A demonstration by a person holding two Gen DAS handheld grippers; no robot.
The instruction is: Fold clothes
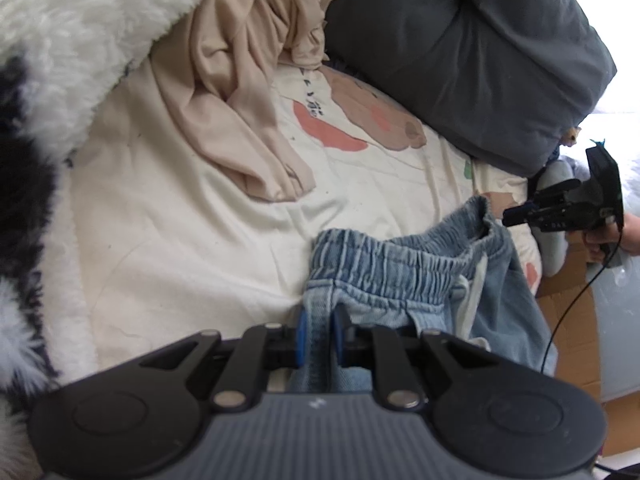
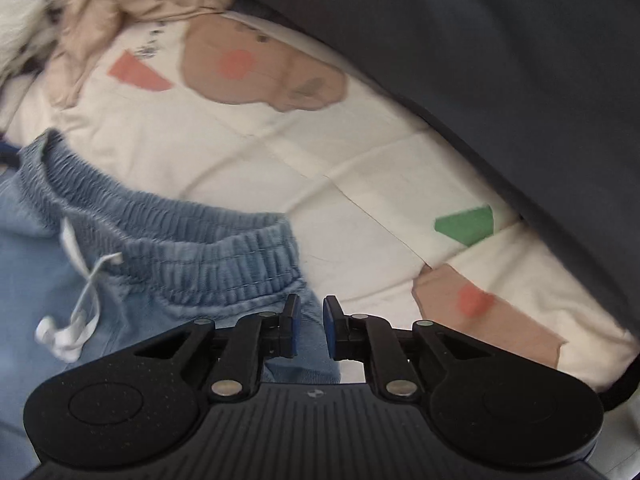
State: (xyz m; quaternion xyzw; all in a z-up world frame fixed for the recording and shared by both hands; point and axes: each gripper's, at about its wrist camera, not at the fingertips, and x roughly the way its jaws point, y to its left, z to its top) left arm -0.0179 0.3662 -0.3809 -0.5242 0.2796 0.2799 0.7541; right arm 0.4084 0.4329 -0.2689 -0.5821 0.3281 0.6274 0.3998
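Soft, floppy denim shorts (image 1: 404, 280) lie on the bed (image 1: 180, 220), left claw (image 1: 318, 334) clamped on one waistband end, right claw (image 2: 308, 326) jaws apart over the other end, not pinching; thick elastic waistband (image 2: 192, 256) looks the surest hold, cloth will sag.

**Left tongs clamped, right tongs parted**

The left tongs (image 1: 319, 326) are angled downward and closed on a fold of denim. The right tongs (image 2: 308, 322) are pointed straight down, blue pads (image 2: 329, 330) slightly apart and pressing on nothing. A hand (image 1: 612, 236) is seen gripping the right handle.
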